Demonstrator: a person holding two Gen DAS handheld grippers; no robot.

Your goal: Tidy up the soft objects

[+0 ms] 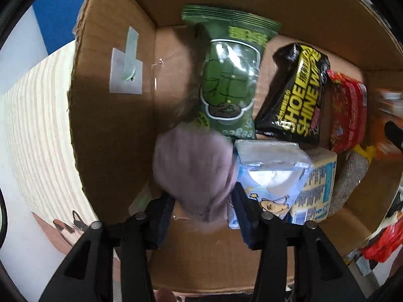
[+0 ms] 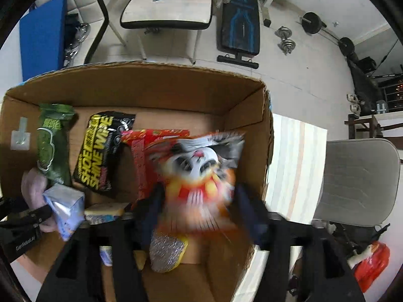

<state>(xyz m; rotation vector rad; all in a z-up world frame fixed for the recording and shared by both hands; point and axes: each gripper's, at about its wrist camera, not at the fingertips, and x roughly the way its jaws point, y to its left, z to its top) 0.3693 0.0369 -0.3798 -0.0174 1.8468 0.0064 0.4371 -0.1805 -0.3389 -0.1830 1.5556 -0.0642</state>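
- The left gripper (image 1: 202, 216) has its jaws spread wide; a lilac soft bundle (image 1: 194, 173) sits between them, blurred, and I cannot tell if the blue pads (image 1: 163, 216) touch it.
- The right gripper (image 2: 199, 209) also has its jaws apart, with an orange snack bag (image 2: 199, 176) showing a cartoon face between them. The bag is strongly blurred, so contact with the fingers is not clear.
- Both grippers are over an open cardboard box (image 1: 113, 115), which stands on a striped surface (image 1: 32, 130).
- Just beside the lilac bundle lies a pale blue tissue pack (image 1: 269, 173), and a yellowish pack (image 1: 317, 186) leans against it; the print on it is too small to read.
- Behind them lie a green snack pouch (image 1: 229, 75), a black pack marked "SHOE SHINE WIPE" (image 1: 297, 95) and a red packet (image 1: 348, 110), side by side.
- A silver scouring sponge (image 2: 166, 251) with a yellow edge lies at the near side of the box, partly hidden by the right gripper.
- Tape and a white label (image 1: 126, 75) are on the left wall of the box.
- Outside the box, a chair (image 2: 166, 7), a weight bench (image 2: 240, 25) and dumbbells (image 2: 286, 40) are visible, well apart from it.
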